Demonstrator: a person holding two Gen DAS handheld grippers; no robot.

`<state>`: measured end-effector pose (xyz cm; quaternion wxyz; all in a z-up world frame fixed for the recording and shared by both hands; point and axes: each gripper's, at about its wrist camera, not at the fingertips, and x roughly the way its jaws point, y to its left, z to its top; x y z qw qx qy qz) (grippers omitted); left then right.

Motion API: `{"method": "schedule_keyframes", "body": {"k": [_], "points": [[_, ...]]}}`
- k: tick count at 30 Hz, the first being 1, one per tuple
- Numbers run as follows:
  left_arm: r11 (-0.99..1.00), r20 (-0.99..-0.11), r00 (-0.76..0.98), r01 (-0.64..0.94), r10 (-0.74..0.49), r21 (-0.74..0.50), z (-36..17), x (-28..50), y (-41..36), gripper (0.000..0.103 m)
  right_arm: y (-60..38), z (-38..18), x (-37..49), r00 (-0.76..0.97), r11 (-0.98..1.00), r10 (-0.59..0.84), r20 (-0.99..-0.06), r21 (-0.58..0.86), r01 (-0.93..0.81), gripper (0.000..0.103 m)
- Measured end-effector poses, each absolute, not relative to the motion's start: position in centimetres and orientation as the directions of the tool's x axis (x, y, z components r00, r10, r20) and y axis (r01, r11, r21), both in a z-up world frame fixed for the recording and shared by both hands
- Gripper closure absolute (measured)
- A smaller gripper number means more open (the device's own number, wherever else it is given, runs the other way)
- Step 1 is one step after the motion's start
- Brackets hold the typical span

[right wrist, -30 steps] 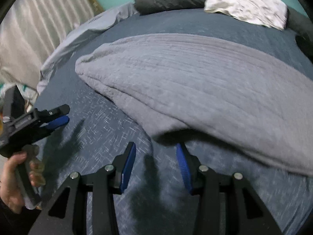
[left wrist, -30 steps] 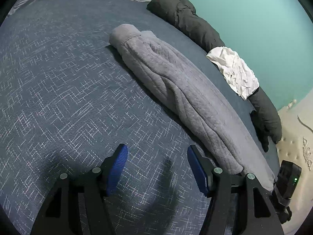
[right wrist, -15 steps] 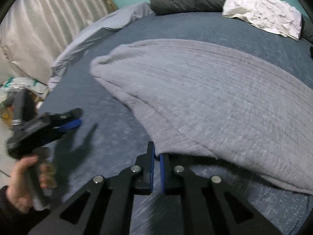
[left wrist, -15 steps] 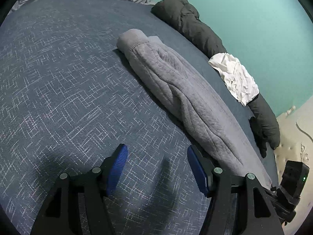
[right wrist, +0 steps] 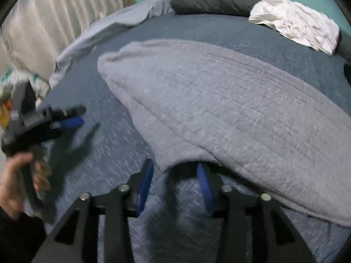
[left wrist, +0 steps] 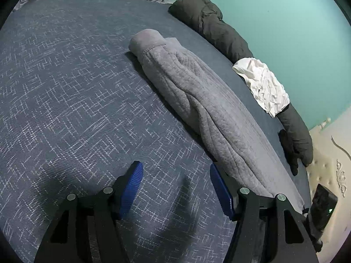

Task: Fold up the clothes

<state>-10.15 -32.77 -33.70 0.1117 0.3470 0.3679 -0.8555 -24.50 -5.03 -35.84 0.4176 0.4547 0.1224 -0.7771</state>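
On the bed (left wrist: 65,100), left wrist view: grey garment (left wrist: 201,109) is lying as a long folded strip, running from 12 o'clock down to 4 o'clock, rolled end at the far tip. I'm holding the left gripper (left wrist: 175,188) low over the dark blue patterned cover, fingers (left wrist: 131,186) spread wide apart, nothing between them. My right-side finger is sitting just beside the garment's near edge; can't tell if it's touching.

Right wrist view: same grey garment (right wrist: 230,114) is filling the frame from 10 o'clock to 4 o'clock, ribbed surface up. I'm keeping the right gripper (right wrist: 175,186) at its near hem, fingers (right wrist: 204,186) apart. A corner of the hem is hanging down over the gap between them, and the fabric edge is overlapping the tip of the finger at 5 o'clock. Not clamping anything. Frame is blurred, so finer contact is unreadable.

At 9 o'clock in that view my left hand (right wrist: 15,186) is gripping the other tool's handle, blue pad showing, apart from the garment.

Along the far edge of the bed a dark rolled duvet (left wrist: 219,28) is lying against the teal wall (left wrist: 285,22), from 12 to 3 o'clock in the left view. A crumpled white garment (left wrist: 265,83) is draped over its middle. A pale grey sheet (right wrist: 114,24) is bunched at 11 o'clock in the right view, next to a striped curtain (right wrist: 54,17).
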Motion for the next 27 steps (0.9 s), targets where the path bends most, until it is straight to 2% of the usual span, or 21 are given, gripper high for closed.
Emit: {"method": "schedule_keyframes", "body": {"k": [6, 7, 8, 9, 19, 27], "points": [[-0.707, -0.676, -0.734, 0.445, 0.063, -0.550, -33.8, -10.1, -32.5, 0.036, -7.2, -37.5, -24.4, -0.281, -0.623, -0.491, -0.824, 0.106, 0.775, 0.061], [-0.707, -0.676, -0.734, 0.446, 0.063, -0.549, -33.9, -10.1, -32.6, 0.036, -7.4, -37.6, -24.4, -0.281, -0.615, -0.496, -0.822, 0.103, 0.782, 0.065], [-0.705, -0.676, -0.734, 0.446, 0.064, -0.551, -33.9, -10.0, -32.6, 0.036, -7.6, -37.6, -24.3, -0.279, -0.606, -0.502, -0.819, 0.102, 0.789, 0.089], [-0.704, -0.675, -0.735, 0.446, 0.064, -0.553, -33.9, -10.0, -32.6, 0.036, -7.7, -37.6, -24.3, -0.268, -0.595, -0.508, -0.819, 0.109, 0.796, 0.098], [-0.683, -0.667, -0.742, 0.455, 0.064, -0.572, -33.8, -9.4, -33.3, 0.036, -6.2, -36.9, -23.4, -0.126, -0.531, -0.616, -0.778, 0.292, 0.796, 0.100], [-0.683, -0.669, -0.740, 0.456, 0.065, -0.571, -34.0, -9.3, -33.1, 0.036, -6.0, -37.0, -22.0, -0.072, -0.506, -0.629, -0.774, 0.337, 0.794, 0.100]]}}
